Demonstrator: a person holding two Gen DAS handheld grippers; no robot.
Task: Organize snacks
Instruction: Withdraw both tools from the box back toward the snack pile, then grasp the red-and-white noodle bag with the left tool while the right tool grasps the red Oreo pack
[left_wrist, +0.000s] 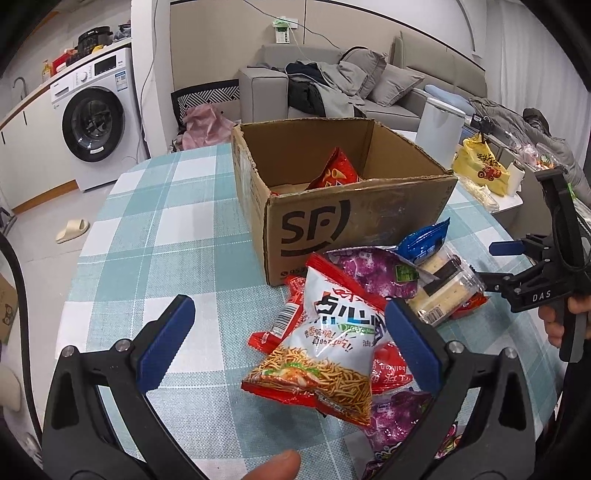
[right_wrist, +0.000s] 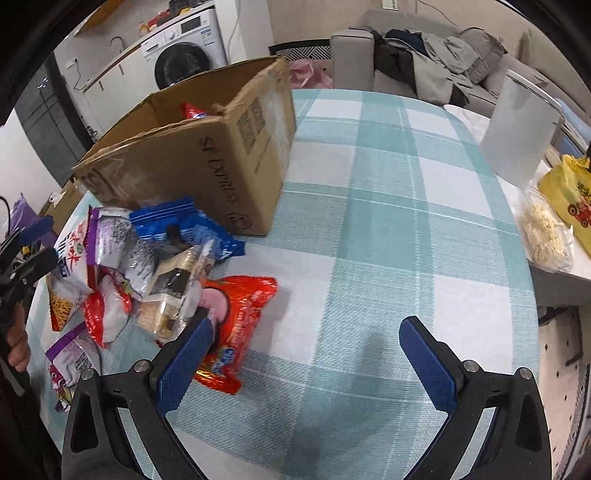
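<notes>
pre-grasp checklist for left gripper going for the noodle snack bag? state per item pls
1. Left gripper open: ok, fingers spread wide.
2. Noodle snack bag between the fingers: ok, though off-centre toward the right finger.
3. Bag free on top of the pile: ok, nothing lies over it.
4. Cardboard box open with room: ok, only one red bag seen inside.
5. Right gripper out of the way: ok, open over bare tablecloth.
6. Fingers low enough to grip: cannot tell.

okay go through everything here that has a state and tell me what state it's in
left gripper: open, empty, over the noodle snack bag
right gripper: open, empty
cardboard box: open, one red bag inside
noodle snack bag: sealed, atop the pile
washing machine: door closed
</notes>
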